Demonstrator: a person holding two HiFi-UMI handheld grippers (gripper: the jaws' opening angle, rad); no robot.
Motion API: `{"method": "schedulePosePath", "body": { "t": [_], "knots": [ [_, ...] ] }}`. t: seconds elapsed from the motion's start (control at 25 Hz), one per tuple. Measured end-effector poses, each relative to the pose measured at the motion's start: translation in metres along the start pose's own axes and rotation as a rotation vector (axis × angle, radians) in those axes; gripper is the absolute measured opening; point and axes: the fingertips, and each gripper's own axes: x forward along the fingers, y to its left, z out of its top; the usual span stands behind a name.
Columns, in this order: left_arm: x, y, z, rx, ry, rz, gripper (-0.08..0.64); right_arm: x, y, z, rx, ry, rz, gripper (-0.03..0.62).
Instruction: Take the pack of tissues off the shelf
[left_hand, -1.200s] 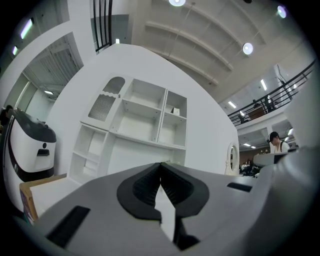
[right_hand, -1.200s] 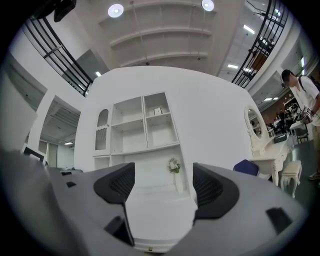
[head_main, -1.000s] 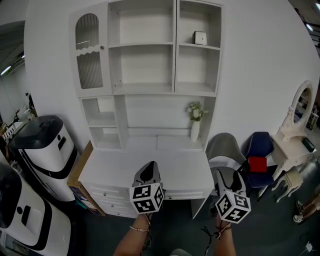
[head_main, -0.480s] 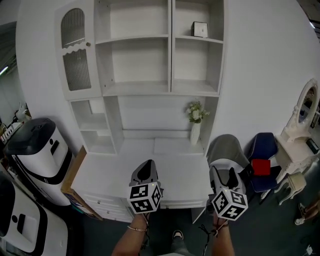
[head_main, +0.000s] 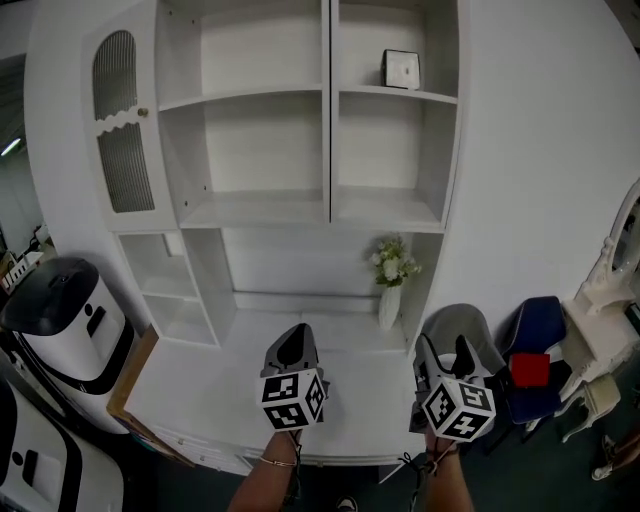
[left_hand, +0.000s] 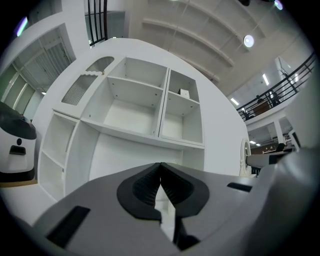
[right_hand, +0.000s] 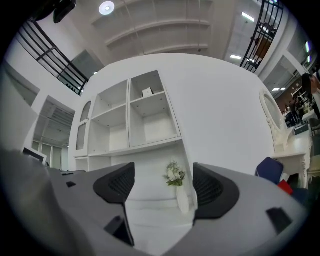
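**Reporter:** Where is the pack of tissues as the two tongs hang over the white desk (head_main: 200, 390)?

**Photographer:** The pack of tissues (head_main: 401, 69) stands upright and alone in the top right compartment of the white shelf unit (head_main: 329, 120). That is about one o'clock in the head view. Both tongs are well below it.

**Reporter:** And the tongs themselves?

**Photographer:** The left gripper (head_main: 291, 348) has its jaws pressed together with nothing between them. The right gripper (head_main: 441, 352) has its jaws wide apart and holds nothing. The flower vase (head_main: 389, 305) framed between them in the right gripper view stands far beyond, at the back of the desk.

**Reporter:** How is the pack likely to handle?

**Photographer:** It looks small, so I judge it light and soft, and it would give under pressure. Its wrapper may be slick, though the pictures are too small to show that. The best hold is probably across its two side edges at mid-height, firm enough not to slip but short of crushing it. Because it stands on edge, a careless nudge could tip it backward. The right gripper, open and on the pack's side, looks the better placed.
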Motion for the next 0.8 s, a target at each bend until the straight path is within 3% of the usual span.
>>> {"method": "schedulePosePath", "body": {
  "t": [0.36, 0.8],
  "knots": [
    [0.09, -0.009, -0.001, -0.012, -0.021, 0.011, 0.017, 0.089, -0.028, 0.013, -0.035, 0.003, 0.045, 0.354],
    [0.124, 0.004, -0.002, -0.001, 0.003, 0.024, 0.018, 0.125, -0.022, 0.007, -0.027, 0.019, 0.06, 0.356]
  ]
}}
